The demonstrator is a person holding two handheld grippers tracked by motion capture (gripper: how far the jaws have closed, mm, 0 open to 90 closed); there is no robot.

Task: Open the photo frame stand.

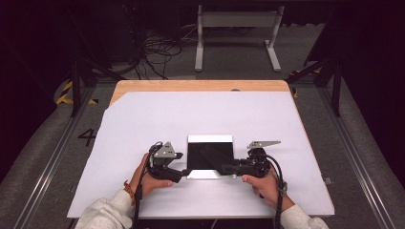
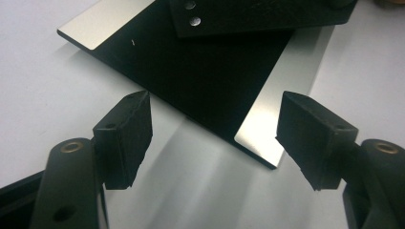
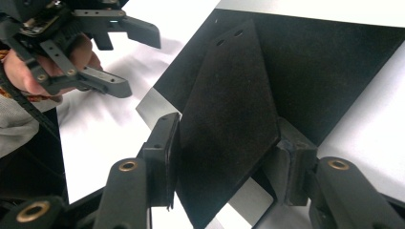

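Lower centre of the high view: black panel with silver edge strips [image 1: 198, 160] lying flat on the white sheet [image 1: 143, 124] that covers the wooden table [image 1: 191, 86], flanked by both hand-held tools. At the panel's right, right gripper [image 1: 224, 168] clamped on a thin black pointed plate [image 1: 215, 153]; in the right gripper view, gripped by its two side edges between the pads, tip with two small holes reaching toward the upper middle of the frame, above the panel's dark face. At the panel's lower left corner, left gripper [image 1: 184, 172] standing wide and holding nothing; in the left gripper view, pads apart on either side of the silver corner, touching neither it nor the sheet. Apparently midway through placing the plate on the panel. Next, probably: lowering the plate flat and square to the panel's edges, with the free tool closing in to steady the panel's corner against sliding on the smooth sheet.
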